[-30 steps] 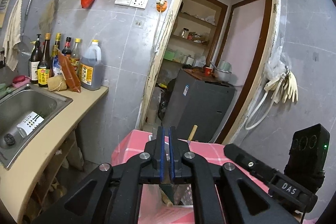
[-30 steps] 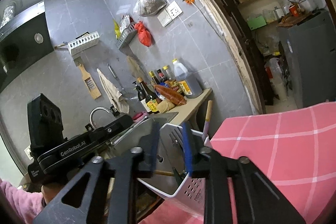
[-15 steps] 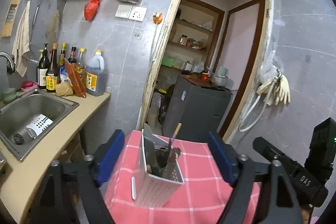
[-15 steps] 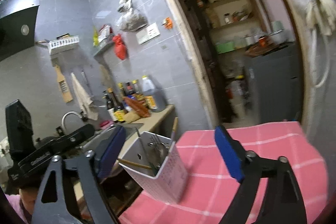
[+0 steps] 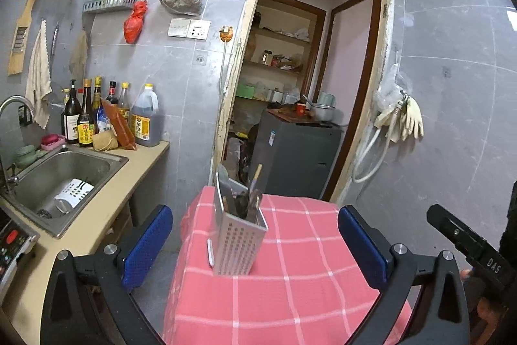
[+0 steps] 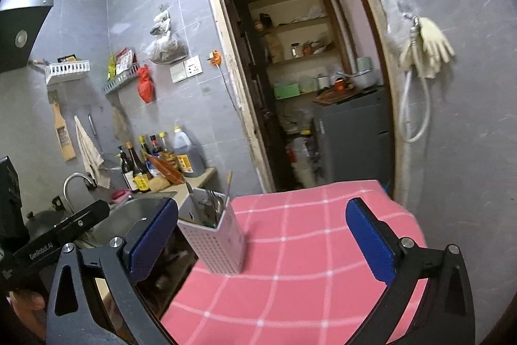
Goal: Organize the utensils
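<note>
A white perforated utensil holder [image 5: 238, 240] stands upright on the pink checked tablecloth [image 5: 290, 280], near its left edge. Several utensils [image 5: 247, 202] stick out of its top, among them a flat blade and a wooden-handled piece. It also shows in the right wrist view [image 6: 216, 240] with the utensils [image 6: 211, 207] inside. My left gripper [image 5: 255, 244] is open and empty, pulled back from the holder. My right gripper [image 6: 261, 243] is open and empty, back from the holder, which sits toward its left finger.
A steel sink [image 5: 55, 180] set in a beige counter [image 5: 97, 231] lies left of the table, with bottles [image 5: 110, 115] against the wall. An open doorway [image 5: 300, 92] with a grey cabinet is behind. Rubber gloves [image 5: 404, 118] hang on the right wall.
Both grippers opened wide and drew back from the utensil holder. The holder now stands free on the tablecloth, farther from both cameras.
</note>
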Available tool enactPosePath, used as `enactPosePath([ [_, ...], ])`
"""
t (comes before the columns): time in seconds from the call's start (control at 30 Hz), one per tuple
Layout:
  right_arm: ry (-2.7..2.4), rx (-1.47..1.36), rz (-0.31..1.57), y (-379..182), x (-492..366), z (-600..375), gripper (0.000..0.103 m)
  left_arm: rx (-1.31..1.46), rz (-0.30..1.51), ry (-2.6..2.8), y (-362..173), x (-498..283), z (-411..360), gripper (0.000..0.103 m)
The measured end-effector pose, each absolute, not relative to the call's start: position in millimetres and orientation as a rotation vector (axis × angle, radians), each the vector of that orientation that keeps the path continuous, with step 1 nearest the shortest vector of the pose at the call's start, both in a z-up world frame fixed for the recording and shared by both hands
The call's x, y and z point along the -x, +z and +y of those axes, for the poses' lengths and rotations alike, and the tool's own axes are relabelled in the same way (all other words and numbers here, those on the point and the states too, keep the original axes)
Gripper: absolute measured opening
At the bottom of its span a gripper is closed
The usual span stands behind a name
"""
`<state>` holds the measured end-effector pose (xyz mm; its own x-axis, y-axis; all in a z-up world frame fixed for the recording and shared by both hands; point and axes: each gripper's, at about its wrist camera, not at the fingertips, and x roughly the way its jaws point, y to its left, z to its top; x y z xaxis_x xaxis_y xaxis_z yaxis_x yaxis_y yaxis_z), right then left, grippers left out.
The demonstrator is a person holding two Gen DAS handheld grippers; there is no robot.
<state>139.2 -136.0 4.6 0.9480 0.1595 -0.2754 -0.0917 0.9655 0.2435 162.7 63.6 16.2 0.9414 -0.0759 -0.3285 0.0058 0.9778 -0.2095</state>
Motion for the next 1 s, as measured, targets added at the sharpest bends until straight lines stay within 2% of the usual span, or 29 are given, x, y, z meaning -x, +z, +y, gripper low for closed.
enactPosePath([
  [0.4,0.041,-0.16,0.345,-5,-67,-127,0.102,0.155,0.333,-0.06,2,-102,61,0.103],
  [1.0,0.017,-0.159,0.404,-22,-68,-128,0.102,0.143,0.38,-0.061,-17,-93,61,0.103],
])
